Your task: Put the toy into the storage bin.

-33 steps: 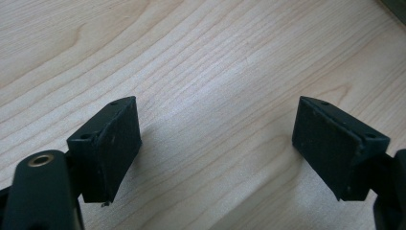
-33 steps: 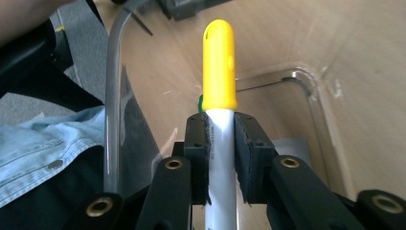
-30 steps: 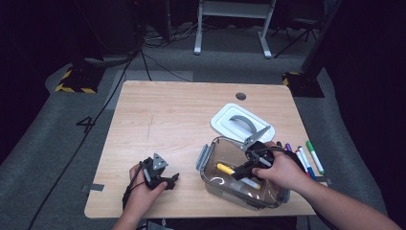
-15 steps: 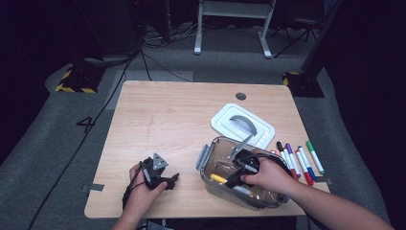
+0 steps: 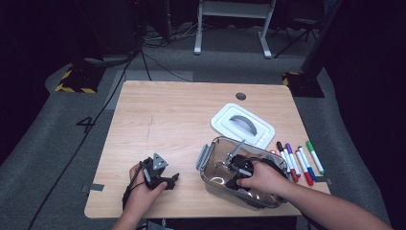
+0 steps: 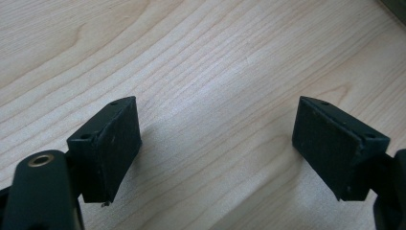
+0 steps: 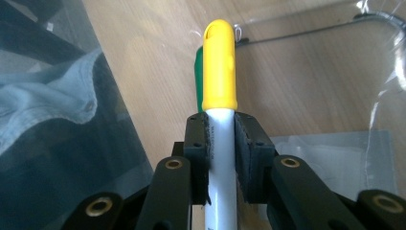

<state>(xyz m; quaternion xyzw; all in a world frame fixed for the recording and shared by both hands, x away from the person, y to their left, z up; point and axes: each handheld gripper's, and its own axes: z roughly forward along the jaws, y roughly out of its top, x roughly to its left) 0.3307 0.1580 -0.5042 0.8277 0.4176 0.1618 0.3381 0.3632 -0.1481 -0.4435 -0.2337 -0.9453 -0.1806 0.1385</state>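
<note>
From above, the right gripper reaches into the clear plastic rectangular container on the pale wooden table, the left gripper view shows its jaws spread over bare wood, and the right gripper view shows jaws pinching a white marker with a yellow cap.

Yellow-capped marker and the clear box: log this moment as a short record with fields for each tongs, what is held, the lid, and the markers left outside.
right tongs: shut on the yellow-capped marker, down inside the clear box
left tongs: open, nothing between the jaws, resting on the table
lid: off, lying on the table beyond the box
loose markers: a row on the table to the right of the box
green marker: partly visible behind the yellow cap; whether it lies in the box cannot be told
</note>
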